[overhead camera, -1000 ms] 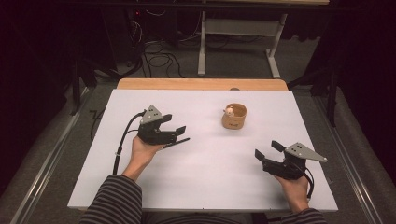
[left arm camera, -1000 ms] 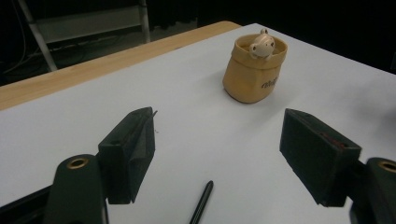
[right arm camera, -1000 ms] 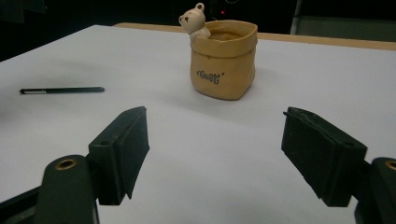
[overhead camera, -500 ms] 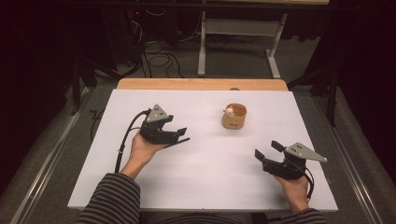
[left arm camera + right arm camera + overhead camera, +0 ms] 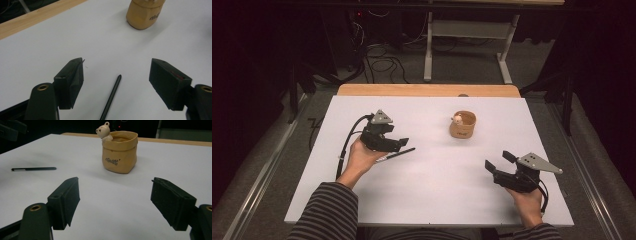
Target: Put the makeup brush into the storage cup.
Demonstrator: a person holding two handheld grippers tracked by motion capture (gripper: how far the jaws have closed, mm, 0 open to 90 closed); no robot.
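A thin black pen (image 5: 399, 153) lies flat on the white table (image 5: 437, 185). My left gripper (image 5: 401, 145) hovers over it, open. In the left gripper view the pen (image 5: 111, 97) lies between the wide jaws of the left gripper (image 5: 116, 60), and neither pad touches it. These jaws have just been opening a little. A tan bag-shaped cup (image 5: 463, 127) with a small white bear (image 5: 104, 130) on its rim stands past the middle. My right gripper (image 5: 498, 160) is held open and empty near the front right, pointing at the cup (image 5: 120, 155).
A wooden strip (image 5: 427, 90) runs along the table's far edge. Beyond it are a dark floor, cables and a white stand. Bare white surface lies between the two hands and in front of the cup (image 5: 143, 15). The pen (image 5: 33, 169) lies left of the cup in the right gripper view.
My left hand has crept slightly toward the far side of the table, staying over the pen. The right hand, the cup and the pen have kept still.
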